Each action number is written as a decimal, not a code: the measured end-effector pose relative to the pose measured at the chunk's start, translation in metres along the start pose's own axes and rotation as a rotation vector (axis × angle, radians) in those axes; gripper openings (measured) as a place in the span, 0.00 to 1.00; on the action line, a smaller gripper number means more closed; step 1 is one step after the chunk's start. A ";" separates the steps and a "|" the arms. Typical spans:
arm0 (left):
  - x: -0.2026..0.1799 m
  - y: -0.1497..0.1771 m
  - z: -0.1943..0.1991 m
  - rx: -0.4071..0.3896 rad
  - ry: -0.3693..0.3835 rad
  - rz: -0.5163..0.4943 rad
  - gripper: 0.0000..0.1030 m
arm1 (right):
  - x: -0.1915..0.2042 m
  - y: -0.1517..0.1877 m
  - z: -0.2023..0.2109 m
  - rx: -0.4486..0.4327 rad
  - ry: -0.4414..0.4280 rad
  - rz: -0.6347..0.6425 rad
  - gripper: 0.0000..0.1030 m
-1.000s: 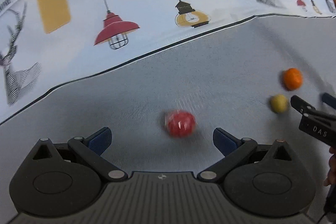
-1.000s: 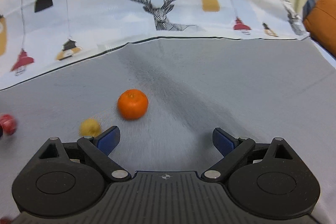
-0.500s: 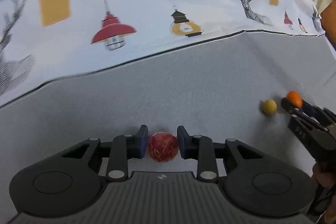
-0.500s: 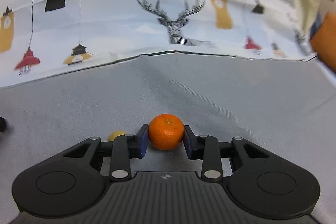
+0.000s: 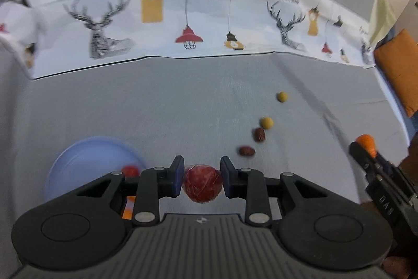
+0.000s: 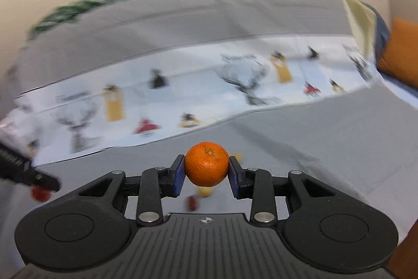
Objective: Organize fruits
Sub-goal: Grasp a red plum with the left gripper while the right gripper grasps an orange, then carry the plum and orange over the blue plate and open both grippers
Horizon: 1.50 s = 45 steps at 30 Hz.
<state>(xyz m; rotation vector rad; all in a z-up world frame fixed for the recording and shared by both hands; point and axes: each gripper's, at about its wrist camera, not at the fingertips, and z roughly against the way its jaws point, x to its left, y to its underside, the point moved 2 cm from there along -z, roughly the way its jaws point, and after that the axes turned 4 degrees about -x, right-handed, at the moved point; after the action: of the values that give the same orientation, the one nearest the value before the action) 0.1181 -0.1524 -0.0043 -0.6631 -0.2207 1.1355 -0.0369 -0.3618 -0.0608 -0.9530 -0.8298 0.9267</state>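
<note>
Now both fruits were off the cloth: where half a second earlier each claw had only just pinched its fruit low on the grey fabric-covered desk (image 5: 183, 101), both were raised. The left claw (image 5: 201, 181) was clamped on the round dark-red fruit (image 5: 202, 183), bottom centre of its view. The right claw (image 6: 206, 171) gripped the round orange tangerine (image 6: 206, 164) mid-frame, its view tilted up toward the wall. So both grasps seemed to hold, and carrying looked next.

The shallow pale-blue round plate (image 5: 86, 158), lower left of the left view, held a small red fruit (image 5: 129, 170); something orange showed below it, unclear. Two yellow balls (image 5: 267, 123) and two brown dates (image 5: 259, 134) lay right of centre.
</note>
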 end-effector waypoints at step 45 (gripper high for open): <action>0.107 0.148 0.191 -0.156 -0.149 0.123 0.32 | 0.164 0.035 0.188 0.067 -0.370 0.243 0.35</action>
<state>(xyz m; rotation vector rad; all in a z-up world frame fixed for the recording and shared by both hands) -0.0421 0.0521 0.0420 -0.7378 -0.4035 1.2964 -0.1525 -0.1466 0.0012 -0.8472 -1.0001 1.3603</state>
